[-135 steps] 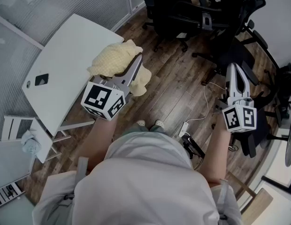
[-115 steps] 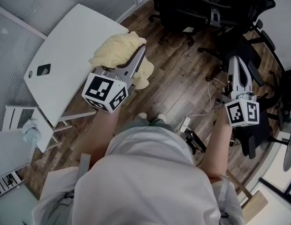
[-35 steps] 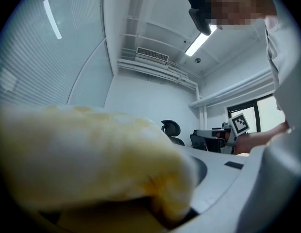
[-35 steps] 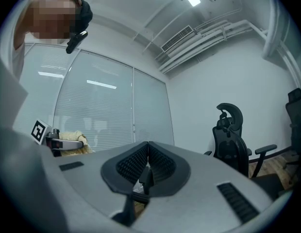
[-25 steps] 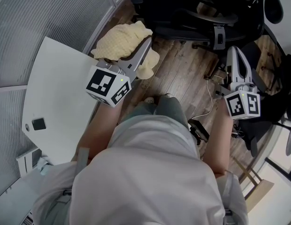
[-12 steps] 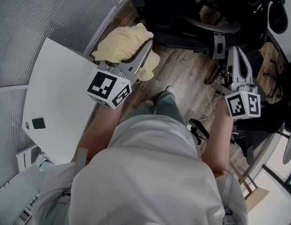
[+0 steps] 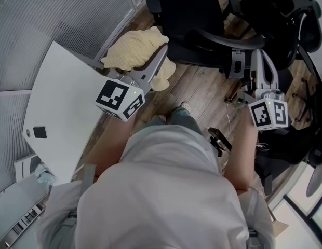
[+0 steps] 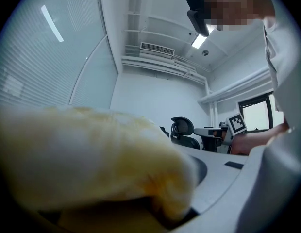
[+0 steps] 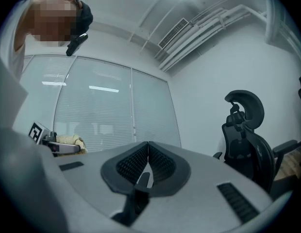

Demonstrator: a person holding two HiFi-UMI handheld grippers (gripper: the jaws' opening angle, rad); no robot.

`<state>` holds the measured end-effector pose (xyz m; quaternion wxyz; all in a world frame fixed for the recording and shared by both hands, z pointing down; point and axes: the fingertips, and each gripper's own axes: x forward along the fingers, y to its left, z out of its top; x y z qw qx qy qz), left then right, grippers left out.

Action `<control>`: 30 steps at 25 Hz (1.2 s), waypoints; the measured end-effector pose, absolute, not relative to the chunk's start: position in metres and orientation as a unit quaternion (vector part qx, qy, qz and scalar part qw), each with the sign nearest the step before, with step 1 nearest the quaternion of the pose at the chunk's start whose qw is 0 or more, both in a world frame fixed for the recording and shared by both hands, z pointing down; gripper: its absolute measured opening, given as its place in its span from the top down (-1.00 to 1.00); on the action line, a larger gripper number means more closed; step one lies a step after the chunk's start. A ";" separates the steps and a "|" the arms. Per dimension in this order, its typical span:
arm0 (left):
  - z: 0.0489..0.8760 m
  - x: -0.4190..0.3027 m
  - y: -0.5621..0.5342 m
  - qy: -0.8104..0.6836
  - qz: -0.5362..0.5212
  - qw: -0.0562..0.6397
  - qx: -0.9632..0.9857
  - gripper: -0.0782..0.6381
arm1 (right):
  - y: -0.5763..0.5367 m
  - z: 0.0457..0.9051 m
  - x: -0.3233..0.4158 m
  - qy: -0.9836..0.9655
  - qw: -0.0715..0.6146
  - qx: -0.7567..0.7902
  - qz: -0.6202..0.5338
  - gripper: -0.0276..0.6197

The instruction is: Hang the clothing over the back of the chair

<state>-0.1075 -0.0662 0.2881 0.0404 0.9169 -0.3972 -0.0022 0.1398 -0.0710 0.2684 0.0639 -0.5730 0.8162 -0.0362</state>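
Left tool (image 7: 160,56): clamped on the yellow clothing (image 7: 132,48), which bunches up over the jaws. I hold it off the floor, between the white counter (image 7: 62,102) and the black chair (image 7: 195,14). Right tool (image 7: 258,58): jaws pressed together, nothing between them, near that chair.

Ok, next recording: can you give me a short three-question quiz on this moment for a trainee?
1. True or false: the right gripper is shut, with nothing between its jaws.
2. What does the left gripper hold? A) a yellow garment B) a phone C) a power cable
3. Short answer: is the yellow garment already hung over the back of the black office chair?

Key: 1 true; 2 A; 3 no, it is bunched in the left gripper, beside the chair.
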 end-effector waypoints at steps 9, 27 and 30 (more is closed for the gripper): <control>0.290 -0.086 -0.081 -0.423 0.006 0.042 0.905 0.43 | -0.109 0.265 0.155 0.839 0.068 -0.538 -0.037 0.85; 0.300 -0.059 -0.107 -0.494 0.034 0.038 0.868 0.43 | -0.164 0.283 0.200 0.868 0.069 -0.489 -0.052 0.85; 0.302 -0.053 -0.110 -0.499 0.037 0.039 0.865 0.43 | -0.171 0.288 0.206 0.871 0.071 -0.483 -0.059 0.85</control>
